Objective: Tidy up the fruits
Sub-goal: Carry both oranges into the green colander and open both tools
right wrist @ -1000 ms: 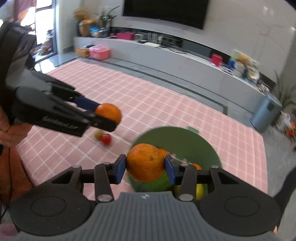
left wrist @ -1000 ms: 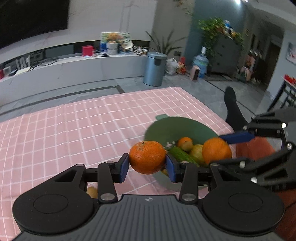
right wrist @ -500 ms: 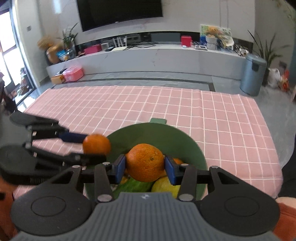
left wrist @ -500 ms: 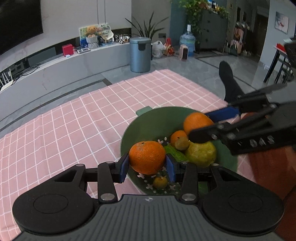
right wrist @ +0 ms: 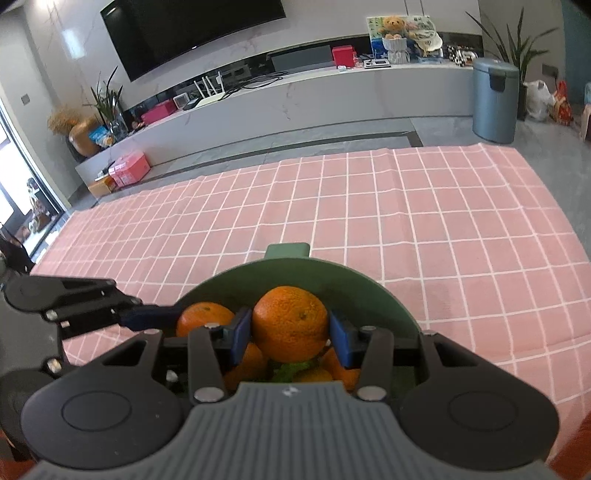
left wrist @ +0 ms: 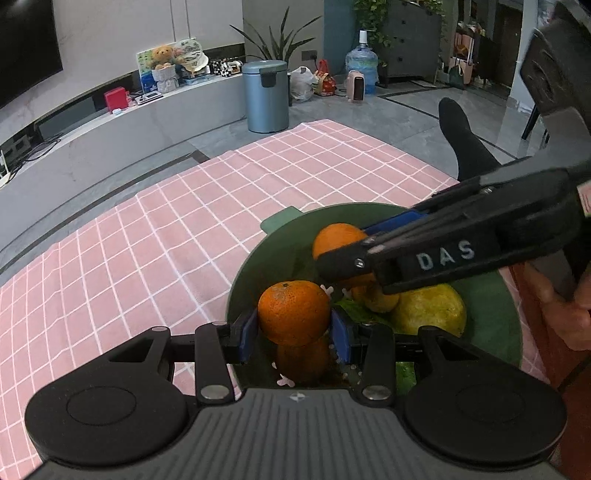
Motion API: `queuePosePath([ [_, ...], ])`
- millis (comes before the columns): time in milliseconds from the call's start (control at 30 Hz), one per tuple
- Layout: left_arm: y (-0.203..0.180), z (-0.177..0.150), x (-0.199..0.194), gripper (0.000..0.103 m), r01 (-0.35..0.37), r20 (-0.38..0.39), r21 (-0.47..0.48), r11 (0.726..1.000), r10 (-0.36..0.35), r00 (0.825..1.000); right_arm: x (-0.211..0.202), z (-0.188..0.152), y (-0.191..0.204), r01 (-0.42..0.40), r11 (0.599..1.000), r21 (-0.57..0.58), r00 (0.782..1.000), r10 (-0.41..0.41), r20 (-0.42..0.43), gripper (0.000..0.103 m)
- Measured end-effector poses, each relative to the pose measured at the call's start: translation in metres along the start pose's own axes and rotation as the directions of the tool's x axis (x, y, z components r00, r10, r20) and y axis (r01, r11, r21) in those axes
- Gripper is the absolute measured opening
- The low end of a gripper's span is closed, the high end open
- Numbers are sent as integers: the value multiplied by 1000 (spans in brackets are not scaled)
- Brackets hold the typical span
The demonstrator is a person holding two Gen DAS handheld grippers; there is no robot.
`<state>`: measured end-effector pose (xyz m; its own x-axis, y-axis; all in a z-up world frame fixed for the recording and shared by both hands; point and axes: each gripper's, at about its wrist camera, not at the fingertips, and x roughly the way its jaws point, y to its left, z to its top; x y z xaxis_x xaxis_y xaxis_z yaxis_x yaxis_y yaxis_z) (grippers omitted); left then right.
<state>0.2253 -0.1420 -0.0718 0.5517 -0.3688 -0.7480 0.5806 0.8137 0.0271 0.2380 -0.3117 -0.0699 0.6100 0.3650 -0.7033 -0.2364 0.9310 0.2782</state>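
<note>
While both grippers hang over it, the green bowl [left wrist: 491,314] sits on the pink checked cloth [left wrist: 184,236] with a small tab handle on its far rim. Contents seen from the left wrist view: one large yellow-green fruit [left wrist: 430,308], one small yellowish fruit [left wrist: 375,297] just beside it, something green and leafy beneath, and one orange fruit [left wrist: 303,360] low in the bowl under the left gripper's load. More orange pieces show under the right gripper; their count cannot be told.

Two oranges are held, one per gripper. Left gripper [left wrist: 294,332]: blue pads pinch the first orange [left wrist: 293,312] over the bowl's near-left side. Right gripper [right wrist: 290,334]: pads pinch the second orange [right wrist: 290,323] above the bowl's middle. Neither orange can be confirmed as touching the fruit below.

Surroundings: one grey-blue bin [left wrist: 266,96], one water jug [left wrist: 362,59], a long low cabinet [right wrist: 332,92] carrying clutter, one wall television [right wrist: 192,29], and a black-socked foot [left wrist: 461,140] past the cloth's edge. Each gripper's frame hides part of the bowl from the other view.
</note>
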Motion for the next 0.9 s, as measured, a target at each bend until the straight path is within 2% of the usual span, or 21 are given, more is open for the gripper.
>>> queuePosePath([
  [467,0,-5,-15,48,-19,-21,-26,999,18,1000,28,-8,3,-17,998,58,998,21,-66,46],
  [633,-5,-5,-24,48,-11,-49,-6,1000,11,999,12,-12,5,-35,996,76,999,36,-14,54],
  [900,-20,-1,-26,48,37,-169,144,989,-12,985,-21,-24,4,-28,996,80,997,21,80,55],
])
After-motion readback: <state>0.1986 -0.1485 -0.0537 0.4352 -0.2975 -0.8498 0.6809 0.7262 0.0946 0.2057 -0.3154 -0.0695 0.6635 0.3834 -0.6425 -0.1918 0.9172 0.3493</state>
